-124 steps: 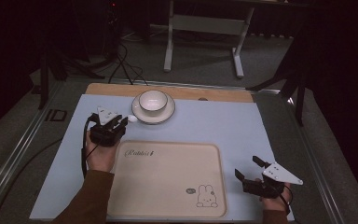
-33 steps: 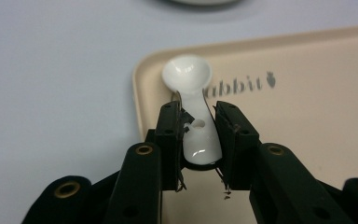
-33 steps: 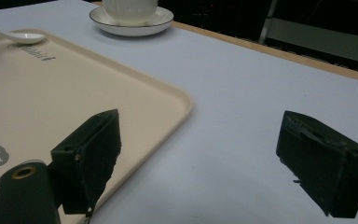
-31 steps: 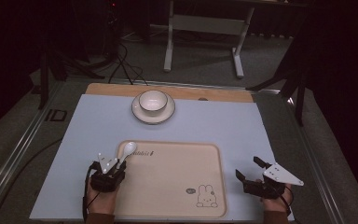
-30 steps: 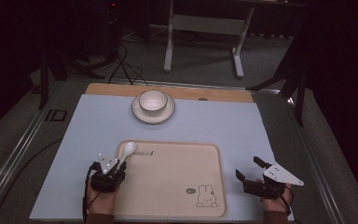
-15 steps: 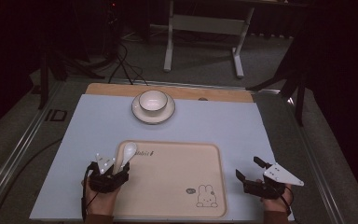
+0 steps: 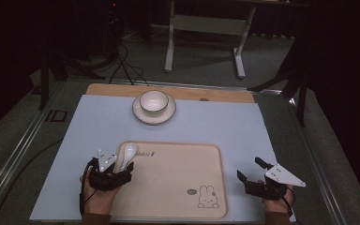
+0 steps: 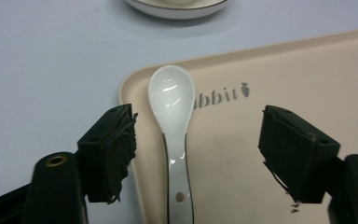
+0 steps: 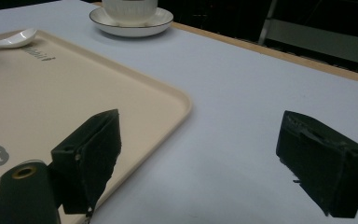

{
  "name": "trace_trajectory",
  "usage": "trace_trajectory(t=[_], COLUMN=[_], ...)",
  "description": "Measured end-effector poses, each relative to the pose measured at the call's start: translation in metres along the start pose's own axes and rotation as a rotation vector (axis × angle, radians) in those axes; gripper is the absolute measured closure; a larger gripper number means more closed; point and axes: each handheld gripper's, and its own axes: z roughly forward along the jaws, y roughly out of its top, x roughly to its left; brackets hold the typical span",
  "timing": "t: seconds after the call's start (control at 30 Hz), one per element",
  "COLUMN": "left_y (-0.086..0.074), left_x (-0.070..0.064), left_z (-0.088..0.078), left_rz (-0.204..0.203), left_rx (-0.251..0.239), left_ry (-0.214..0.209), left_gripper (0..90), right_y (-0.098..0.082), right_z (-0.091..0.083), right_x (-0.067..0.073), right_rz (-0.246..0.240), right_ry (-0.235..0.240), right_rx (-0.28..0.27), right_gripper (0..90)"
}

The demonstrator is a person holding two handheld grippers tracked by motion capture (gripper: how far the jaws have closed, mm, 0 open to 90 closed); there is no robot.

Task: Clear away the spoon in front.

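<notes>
Since four seconds ago, our left tool has carried the spoon onto the tray (jaws spread now); right tool spread.

Tray lies on tabletop, near side, in middle. Spoon lies in tray's far left corner, bowl end pointing away. Saucer sits behind tray, well apart. Cup stands on saucer. Left gripper at tray's left edge, spoon handle between its fingers. Right gripper just right of tray.
</notes>
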Motion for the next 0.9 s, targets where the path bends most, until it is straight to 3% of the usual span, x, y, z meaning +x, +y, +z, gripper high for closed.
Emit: trace_trajectory(t=[0.33,0.5,0.9], left_y=[0.017,0.021,0.025], left_x=[0.014,0.022,0.055], left_z=[-0.013,-0.018,-0.023], left_rz=[0.039,0.034,0.017], left_rx=[-0.065,-0.08,-0.146], left_ry=[-0.009,-0.01,0.06], left_gripper=[23.4,23.7,24.1], right_y=[0.0,0.0,0.0], right_z=[0.0,0.0,-0.001], right_x=[0.0,0.0,-0.002], right_rz=[0.0,0.0,0.004], right_ry=[-0.002,-0.003,-0.01], right_rx=[-0.002,-0.001,-0.002], right_gripper=[13.6,13.6,13.6])
